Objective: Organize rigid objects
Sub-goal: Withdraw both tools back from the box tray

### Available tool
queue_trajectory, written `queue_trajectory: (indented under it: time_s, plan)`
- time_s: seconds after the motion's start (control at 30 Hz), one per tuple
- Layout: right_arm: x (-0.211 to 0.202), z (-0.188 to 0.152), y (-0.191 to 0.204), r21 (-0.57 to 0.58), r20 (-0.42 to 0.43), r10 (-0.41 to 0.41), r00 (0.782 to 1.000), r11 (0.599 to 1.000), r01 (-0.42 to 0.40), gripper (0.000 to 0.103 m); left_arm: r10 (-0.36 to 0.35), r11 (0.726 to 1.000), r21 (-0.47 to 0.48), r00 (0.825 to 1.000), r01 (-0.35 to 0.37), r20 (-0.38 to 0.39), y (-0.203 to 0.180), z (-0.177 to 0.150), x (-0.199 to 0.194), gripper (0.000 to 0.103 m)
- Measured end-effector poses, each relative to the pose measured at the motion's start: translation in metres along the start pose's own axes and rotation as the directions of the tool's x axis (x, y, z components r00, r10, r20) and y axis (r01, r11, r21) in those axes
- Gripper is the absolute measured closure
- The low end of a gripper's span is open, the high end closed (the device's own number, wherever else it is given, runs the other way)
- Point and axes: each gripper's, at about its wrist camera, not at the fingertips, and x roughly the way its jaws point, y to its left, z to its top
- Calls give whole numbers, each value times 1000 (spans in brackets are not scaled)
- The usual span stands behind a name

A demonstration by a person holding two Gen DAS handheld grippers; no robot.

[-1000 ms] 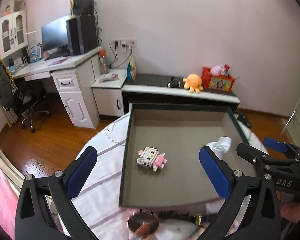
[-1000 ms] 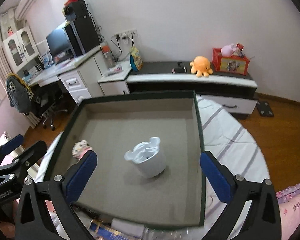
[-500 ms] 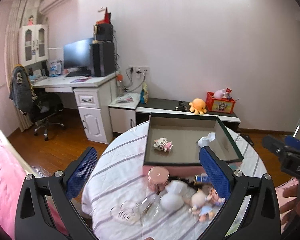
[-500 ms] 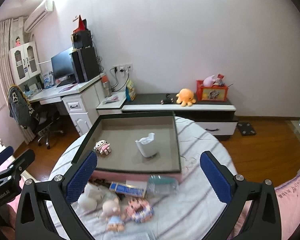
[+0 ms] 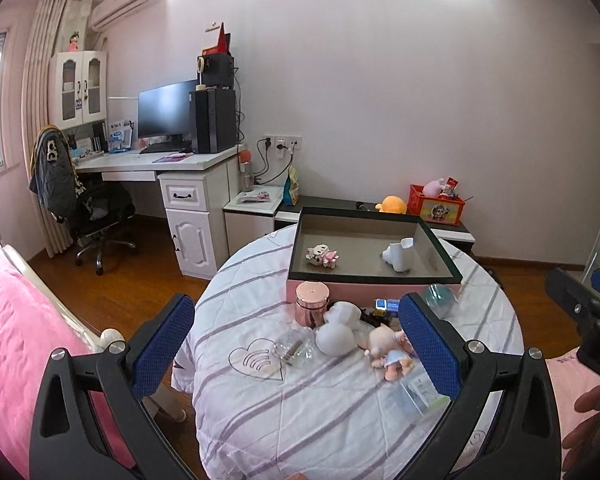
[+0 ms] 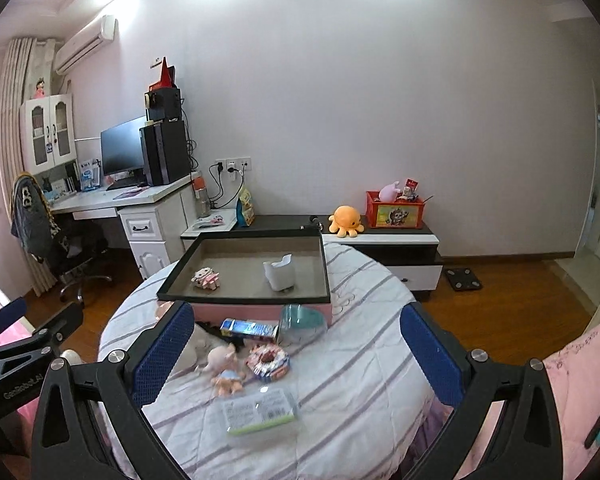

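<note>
**Inspector:** Report the grippers.

**Assistant:** The left gripper (image 5: 296,340) has its blue-padded fingers spread wide with nothing between them; it is held above the near part of the round table with the white, purple-striped cloth (image 5: 324,412). The right gripper (image 6: 296,344) is likewise released and empty, raised over the same table.

**Inspector:** Where are the items to be organized?

**Assistant:** The shallow dark-rimmed box with a grey floor and pink side wall (image 6: 260,311) stands on the far half of the table. Inside it are two things, well apart: a small pink-and-white block-built figure (image 6: 205,278) toward the left and a white plastic cup-like piece (image 6: 279,274) toward the right.

**Inspector:** And outside the box?

**Assistant:** Just in front of the pink wall sit a rose-gold metallic round tin (image 5: 312,304), a white gourd-shaped object (image 5: 337,334), a blue rectangular carton lying flat (image 6: 250,329) and a translucent teal plastic container (image 6: 303,319). Nearer the cameras lie a small pale doll in blue clothes (image 6: 225,368), a round pink-and-white patterned packet (image 6: 268,362), a clear plastic box with a green-edged label (image 6: 262,412), a clear crumpled wrapper (image 5: 294,348) and a clear heart-shaped piece with stripes (image 5: 257,360).

**Inspector:** Any contact with the grippers?

**Assistant:** None visible.
</note>
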Motion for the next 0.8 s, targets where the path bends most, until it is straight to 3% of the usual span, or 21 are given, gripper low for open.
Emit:
queue_trajectory:
  time_s: [0.5,0.8]
  plan:
    - [-9,-8,9,-9,1,11,1000,1000,-11,0,-15,1000,6,1000,15,15,-3,-4,-16,0]
    - [16,-20,5,-9,-68,9,998,1000,-10,0,-4,1000,1,997,4,-76,9,-26,12,0]
